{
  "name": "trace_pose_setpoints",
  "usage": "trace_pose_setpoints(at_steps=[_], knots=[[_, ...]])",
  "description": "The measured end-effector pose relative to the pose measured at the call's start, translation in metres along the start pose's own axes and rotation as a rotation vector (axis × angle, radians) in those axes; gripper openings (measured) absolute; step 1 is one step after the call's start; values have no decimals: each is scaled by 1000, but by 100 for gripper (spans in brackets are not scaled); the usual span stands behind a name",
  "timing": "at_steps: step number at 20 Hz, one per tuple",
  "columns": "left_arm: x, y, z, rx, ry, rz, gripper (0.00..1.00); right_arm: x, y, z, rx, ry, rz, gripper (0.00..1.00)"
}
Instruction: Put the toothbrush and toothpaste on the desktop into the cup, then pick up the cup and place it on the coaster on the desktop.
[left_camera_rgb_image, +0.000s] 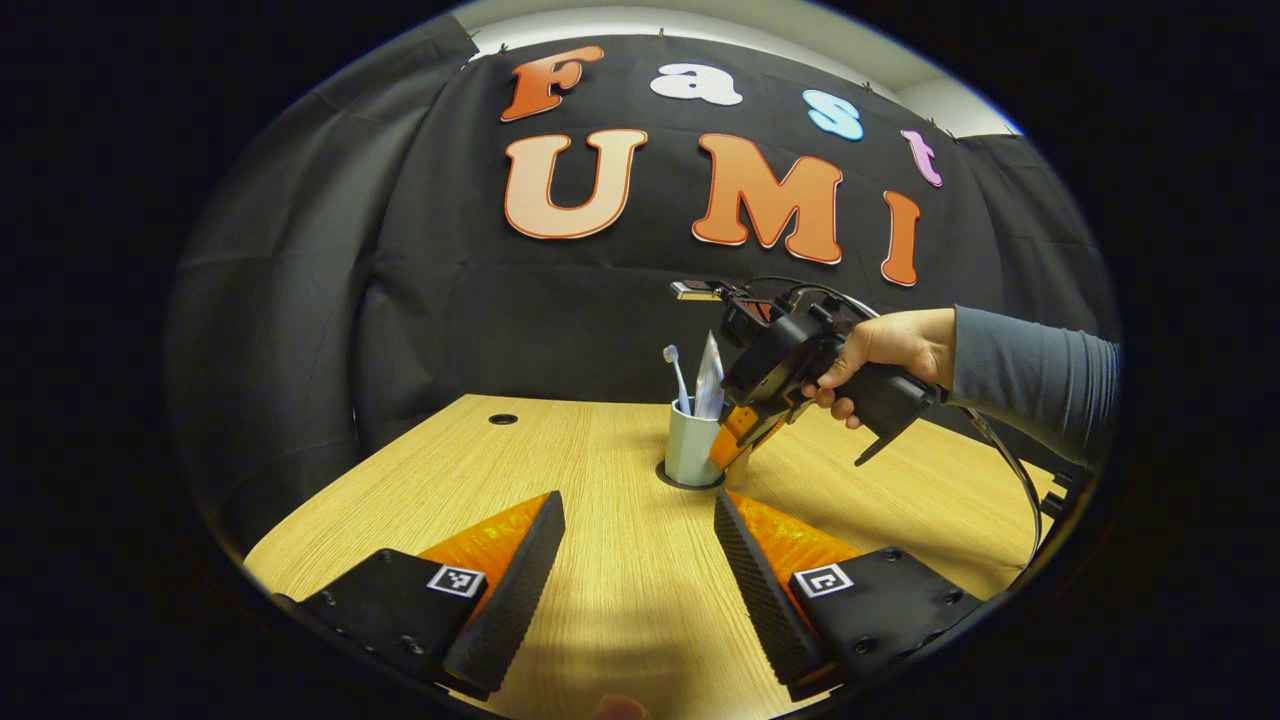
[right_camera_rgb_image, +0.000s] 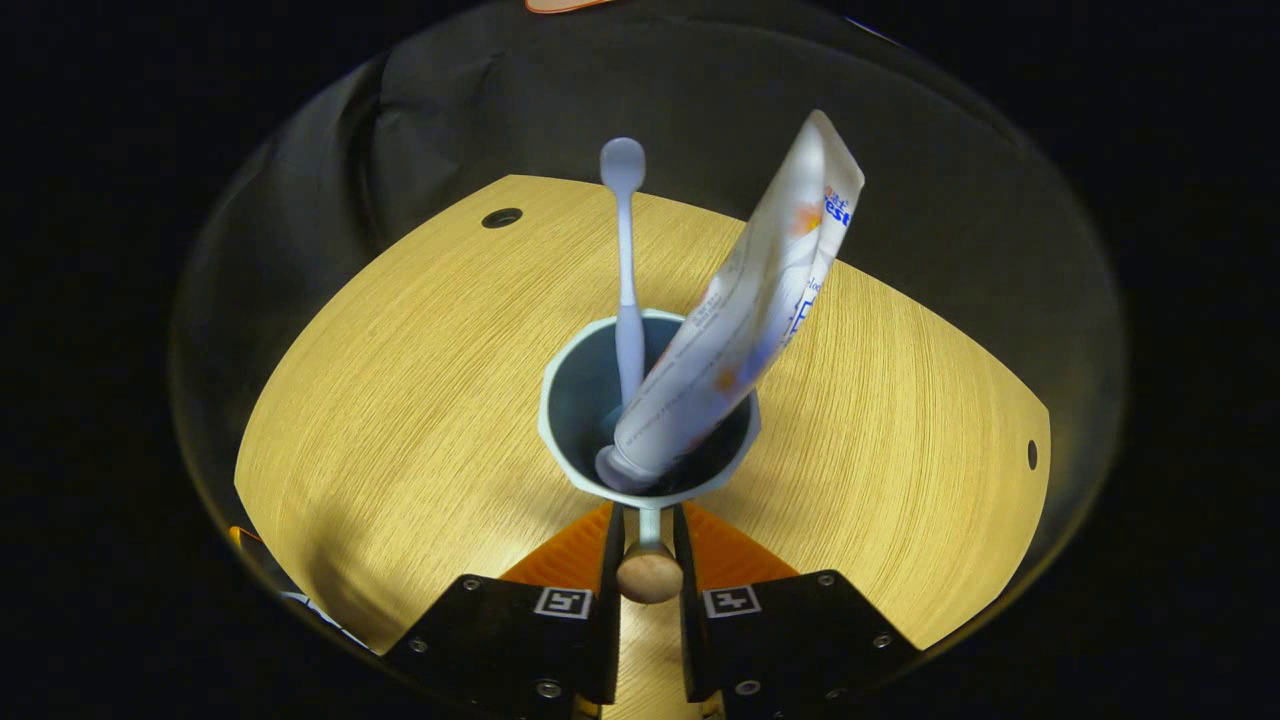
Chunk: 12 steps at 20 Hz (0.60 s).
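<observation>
Nearest in the left gripper view, the left tool is seen with its two ridged, wedge-shaped fingers spread wide apart over the pale wood-grain bench, nothing between them. Beyond the gap, a smooth pale cup stands on a dark round coaster, touching it. A slim toothbrush with a rounded head rises from the cup's left side, and a flattened, crimped toothpaste tube stands just beside it on the right. Farther right, the right tool is met at the cup's side, carried by a hand with a grey ribbed sleeve behind it.

In the right gripper view, the right tool is seen drawn narrow, its fingers pressed on either side of the cup's thin handle, which ends in a rounded wooden knob. Above, the cup shows a faceted rim and dark interior; the toothbrush stands nearly upright at left, the toothpaste leans right, cap end down inside. A small round hole is cut in the bench at far left
</observation>
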<state>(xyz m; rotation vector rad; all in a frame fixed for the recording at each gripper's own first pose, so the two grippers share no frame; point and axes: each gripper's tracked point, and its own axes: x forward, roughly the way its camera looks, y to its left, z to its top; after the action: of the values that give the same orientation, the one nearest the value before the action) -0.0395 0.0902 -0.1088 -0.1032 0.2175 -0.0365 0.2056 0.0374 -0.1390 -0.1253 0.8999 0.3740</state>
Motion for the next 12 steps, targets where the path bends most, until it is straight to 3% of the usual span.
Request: trace_pose_setpoints(at_steps=[3, 4, 8, 9, 10, 12], knots=[[2, -5, 1, 3, 0, -1, 96, 5, -6, -3, 29, -8, 39, 38], [2, -6, 2, 5, -1, -3, 97, 6, -7, -3, 36, -11, 59, 51], [3, -12, 7, 11, -12, -2, 96, 5, -11, -11, 48, -36, 66, 66], [3, -15, 9, 12, -14, 0, 96, 0, -13, -11, 61, -48, 73, 63], [4, -17, 11, 12, -17, -2, 96, -3, -15, -11, 80, -63, 83, 71], [7, -22, 13, 14, -15, -3, 96, -8, -21, -16, 107, -74, 95, 72]])
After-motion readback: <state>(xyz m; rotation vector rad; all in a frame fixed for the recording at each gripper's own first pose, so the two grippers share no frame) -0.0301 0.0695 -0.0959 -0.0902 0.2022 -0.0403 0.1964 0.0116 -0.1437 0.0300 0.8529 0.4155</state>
